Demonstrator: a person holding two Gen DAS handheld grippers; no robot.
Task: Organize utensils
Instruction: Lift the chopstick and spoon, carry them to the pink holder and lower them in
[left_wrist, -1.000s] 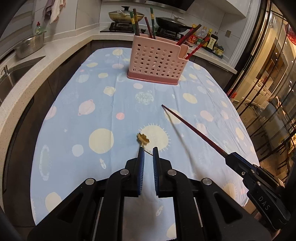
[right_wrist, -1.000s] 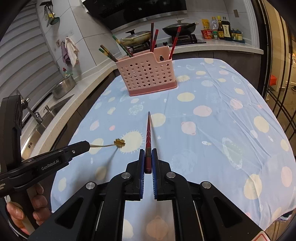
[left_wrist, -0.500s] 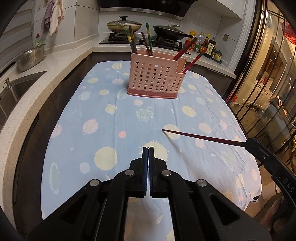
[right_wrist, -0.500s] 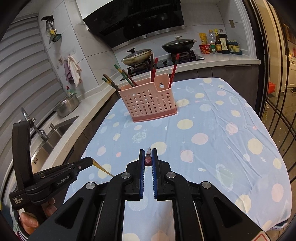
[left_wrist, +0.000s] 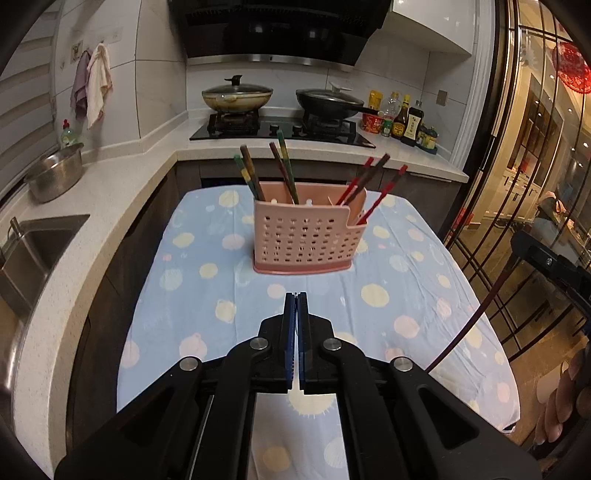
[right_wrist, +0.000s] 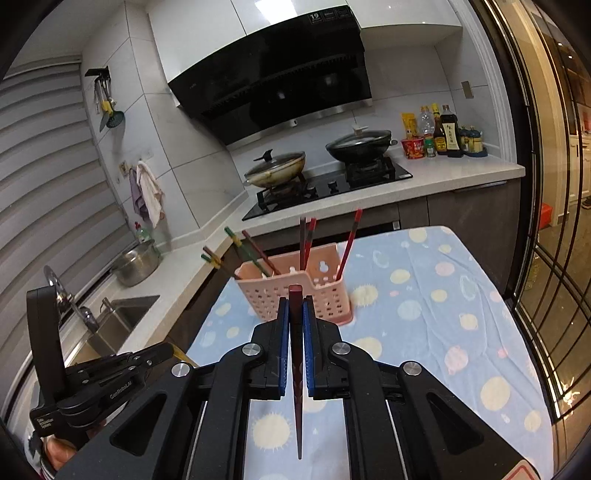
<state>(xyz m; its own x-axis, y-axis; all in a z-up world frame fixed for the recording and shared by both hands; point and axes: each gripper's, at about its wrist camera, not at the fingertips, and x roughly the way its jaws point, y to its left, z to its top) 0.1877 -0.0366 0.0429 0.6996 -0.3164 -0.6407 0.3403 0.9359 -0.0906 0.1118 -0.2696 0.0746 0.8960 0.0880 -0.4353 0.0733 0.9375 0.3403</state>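
A pink perforated utensil holder (left_wrist: 304, 236) stands on the blue dotted tablecloth (left_wrist: 207, 280) with several chopsticks upright in it; it also shows in the right wrist view (right_wrist: 325, 295). My right gripper (right_wrist: 296, 306) is shut on a dark red chopstick (right_wrist: 296, 369), raised, its tip hanging down toward the table. That chopstick shows in the left wrist view (left_wrist: 465, 328). My left gripper (left_wrist: 295, 299) is shut; a thin gold utensil was in it earlier, and a gold bit shows at its jaws in the right wrist view (right_wrist: 179, 356). It hovers before the holder.
A counter with a sink (left_wrist: 33, 251) and a steel bowl (left_wrist: 55, 177) runs along the left. A hob with two pans (left_wrist: 236, 98) and bottles (left_wrist: 406, 122) lies behind the table. Glass doors (left_wrist: 517, 221) stand to the right.
Both grippers have risen and tilted up toward the holder. The left gripper closed on the gold utensil. The red chopstick swung from pointing forward to hanging tip-down.
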